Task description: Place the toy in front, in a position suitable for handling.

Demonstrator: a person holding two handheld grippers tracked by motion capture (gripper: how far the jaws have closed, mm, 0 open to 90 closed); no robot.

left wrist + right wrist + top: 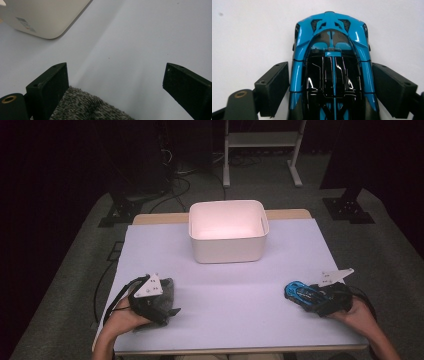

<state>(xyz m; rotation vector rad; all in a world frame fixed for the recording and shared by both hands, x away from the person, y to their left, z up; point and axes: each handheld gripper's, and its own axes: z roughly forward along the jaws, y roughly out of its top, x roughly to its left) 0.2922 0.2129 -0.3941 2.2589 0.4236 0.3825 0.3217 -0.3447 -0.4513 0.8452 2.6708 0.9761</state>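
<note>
A blue and black toy car (332,50) lies on the pale table sheet (230,285) at the near right, nose pointing left in the high view (298,291). My right gripper (330,65) is shut on the car, one jaw pressed against each flank; it also shows in the high view (314,297). At the near left, a grey fuzzy cloth (167,290) lies under my left gripper (161,300). In the left gripper view the cloth (87,107) sits low beside the left jaw, and the left gripper (116,67) is wide open, not closed on it.
A white plastic bin (227,245) stands at the back centre of the table, its corner showing in the left gripper view (45,20). Beyond the table are a white frame stand (262,142), black stand bases (120,210) and cables on grey carpet.
</note>
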